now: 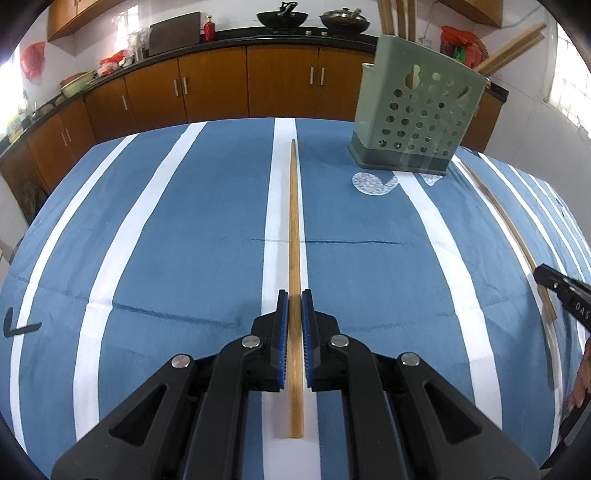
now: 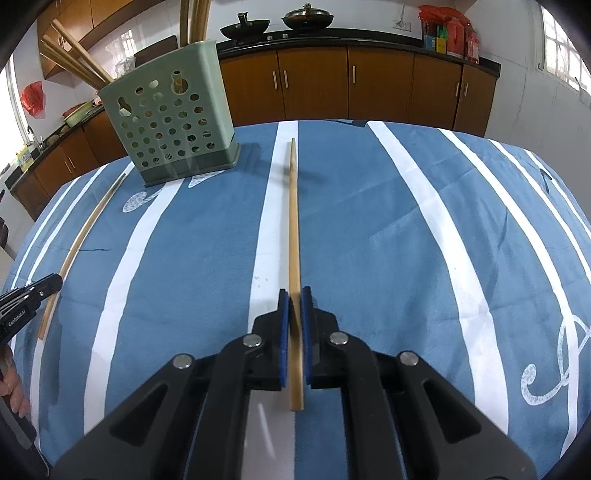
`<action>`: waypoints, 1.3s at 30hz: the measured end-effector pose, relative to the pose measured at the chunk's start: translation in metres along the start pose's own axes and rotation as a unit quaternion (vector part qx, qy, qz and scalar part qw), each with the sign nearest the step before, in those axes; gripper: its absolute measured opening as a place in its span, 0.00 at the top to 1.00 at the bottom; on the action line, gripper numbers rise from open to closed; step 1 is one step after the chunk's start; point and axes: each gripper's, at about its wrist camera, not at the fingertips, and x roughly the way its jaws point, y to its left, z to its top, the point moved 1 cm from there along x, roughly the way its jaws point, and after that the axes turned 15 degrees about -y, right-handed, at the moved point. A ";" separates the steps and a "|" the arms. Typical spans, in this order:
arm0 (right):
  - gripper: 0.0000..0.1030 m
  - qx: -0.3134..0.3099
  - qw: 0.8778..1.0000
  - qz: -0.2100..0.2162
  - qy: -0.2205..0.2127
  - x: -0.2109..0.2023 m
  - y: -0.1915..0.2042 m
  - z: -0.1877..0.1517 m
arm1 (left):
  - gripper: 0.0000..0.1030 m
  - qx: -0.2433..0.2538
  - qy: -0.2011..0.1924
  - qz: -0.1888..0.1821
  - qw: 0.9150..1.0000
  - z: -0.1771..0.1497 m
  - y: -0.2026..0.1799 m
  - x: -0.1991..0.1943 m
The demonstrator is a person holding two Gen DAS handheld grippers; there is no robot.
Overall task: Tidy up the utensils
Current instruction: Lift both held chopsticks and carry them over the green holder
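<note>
A wooden chopstick (image 1: 294, 229) lies on the blue striped cloth between the pads of my left gripper (image 1: 294, 299), which straddles its near part; small gaps show on both sides. My right gripper (image 2: 294, 297) is closed on a second chopstick (image 2: 293, 221), which looks slightly lifted off the cloth. A green perforated utensil holder (image 1: 417, 118) stands at the far right in the left wrist view and at the far left in the right wrist view (image 2: 170, 114), with several chopsticks standing in it. Each gripper's chopstick shows in the other view (image 1: 509, 225) (image 2: 79, 243).
The table (image 1: 166, 229) is covered by a blue cloth with white stripes. Wooden kitchen cabinets (image 1: 221, 85) and a counter with woks (image 1: 282, 16) stand behind it. The right gripper's tip (image 1: 561, 291) shows at the left view's right edge.
</note>
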 end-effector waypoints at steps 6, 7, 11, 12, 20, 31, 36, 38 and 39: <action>0.93 0.022 0.999 0.002 -0.040 -0.026 -0.008 0.010 | 0.93 0.004 -0.029 0.000 1.000 0.008 0.003 -0.020; 0.93 0.028 0.998 0.004 -0.051 -0.033 -0.010 0.015 | 0.93 0.001 -0.039 0.000 0.999 0.012 0.004 -0.026; 0.93 0.033 0.996 0.006 -0.085 -0.052 -0.012 0.029 | 0.93 -0.006 -0.072 -0.002 0.997 0.027 0.008 -0.044; 0.93 0.033 0.995 0.005 -0.090 -0.054 -0.013 0.031 | 0.93 -0.008 -0.082 -0.003 0.997 0.031 0.007 -0.048; 0.93 0.034 0.993 0.004 -0.110 -0.064 -0.014 0.042 | 0.93 -0.012 -0.116 -0.008 0.993 0.049 0.010 -0.065; 0.93 0.043 0.981 0.011 -0.191 -0.095 -0.011 0.084 | 0.93 -0.009 -0.161 -0.015 0.987 0.082 0.015 -0.084; 0.93 0.038 0.976 0.018 -0.216 -0.105 -0.006 0.101 | 0.93 -0.003 -0.176 -0.011 0.984 0.092 0.015 -0.090; 0.93 0.035 0.974 0.023 -0.224 -0.110 -0.003 0.109 | 0.93 -0.007 -0.178 -0.017 0.984 0.098 0.015 -0.093; 0.93 0.033 0.972 0.028 -0.231 -0.114 -0.001 0.114 | 0.93 -0.009 -0.180 -0.021 0.983 0.102 0.015 -0.095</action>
